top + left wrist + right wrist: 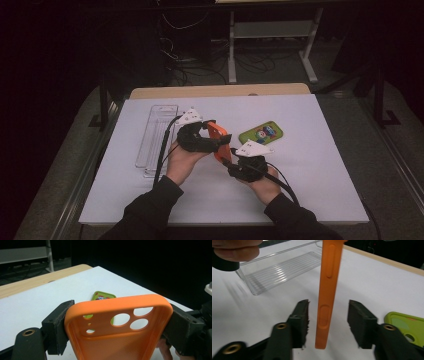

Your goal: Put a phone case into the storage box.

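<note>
Left tongs [216, 142]: clamped across the width of the orange phone case [220, 141], one pad on each long edge, as the left gripper view shows; this grip carries the case clear of the desk.
Right tongs [328, 323]: jaws stand apart on either side of the case's lower end, a gap on each side, pads not pressing; nothing held.
Orange phone case [117, 327]: between the two tongs, lifted off the desk, edge-on to the right tongs with its side buttons facing them, hollow side and camera holes facing the left ones. Held this way, I judge, so one hand steadies it while the other can take or let go of the free end.
Hands: left hand [182, 160] under the left tongs, right hand [262, 185] behind the right tongs, close together at the desk's middle.
Green phone case [260, 133]: flat on the desk just beyond the right tongs, apart from them; probably waiting or set aside.
Clear plastic tray [155, 135]: lying on the desk beside the left tongs, on their outer side, apparently empty.
Desk [320, 165]: white sheet under everything, wooden edge at the far side.
</note>
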The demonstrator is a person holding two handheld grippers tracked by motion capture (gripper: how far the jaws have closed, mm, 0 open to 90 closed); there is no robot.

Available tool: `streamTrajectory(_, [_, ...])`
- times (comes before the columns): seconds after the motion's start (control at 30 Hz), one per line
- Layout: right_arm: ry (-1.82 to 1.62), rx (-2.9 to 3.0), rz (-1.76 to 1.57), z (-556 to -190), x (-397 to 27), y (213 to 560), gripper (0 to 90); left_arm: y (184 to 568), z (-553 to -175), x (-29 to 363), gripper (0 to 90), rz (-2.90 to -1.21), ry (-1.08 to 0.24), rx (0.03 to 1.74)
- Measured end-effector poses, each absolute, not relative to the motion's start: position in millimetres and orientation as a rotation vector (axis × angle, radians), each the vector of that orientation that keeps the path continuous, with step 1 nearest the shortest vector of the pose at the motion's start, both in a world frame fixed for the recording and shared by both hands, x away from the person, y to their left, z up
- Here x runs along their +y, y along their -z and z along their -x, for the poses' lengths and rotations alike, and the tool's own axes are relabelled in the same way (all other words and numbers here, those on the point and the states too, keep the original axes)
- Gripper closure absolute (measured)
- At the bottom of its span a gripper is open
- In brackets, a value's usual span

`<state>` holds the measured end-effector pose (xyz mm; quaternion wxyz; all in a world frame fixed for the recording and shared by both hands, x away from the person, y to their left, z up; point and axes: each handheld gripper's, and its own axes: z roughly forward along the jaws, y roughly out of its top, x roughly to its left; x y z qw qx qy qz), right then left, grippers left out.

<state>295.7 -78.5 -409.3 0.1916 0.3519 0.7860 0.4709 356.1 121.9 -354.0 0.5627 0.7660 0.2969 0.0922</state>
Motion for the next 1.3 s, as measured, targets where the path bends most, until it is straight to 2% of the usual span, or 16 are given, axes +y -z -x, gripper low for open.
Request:
streamTrajectory(0.13, [-1.302,2.261,-0.999,-301,-83,410,26.4,354,-357,124,17.3,-1.802,-0.225,0.704])
streamTrajectory(0.23, [-1.257,2.278,-1.02,-305,-88,411,16.7,353,-356,124,17.3,-1.798,-0.225,0.707])
streamTrajectory(0.47, [-1.291,2.275,-1.037,-310,-111,409,4.8,353,-356,125,17.2,-1.807,-0.232,0.704])
streamTrajectory(0.67, [-1.271,2.262,-1.061,-309,-131,409,0.0,353,-357,125,17.3,-1.819,-0.238,0.699])
streamTrajectory(1.3, [-1.217,2.302,-1.084,-290,-182,423,0.0,324,-369,140,17.1,-1.814,-0.288,0.694])
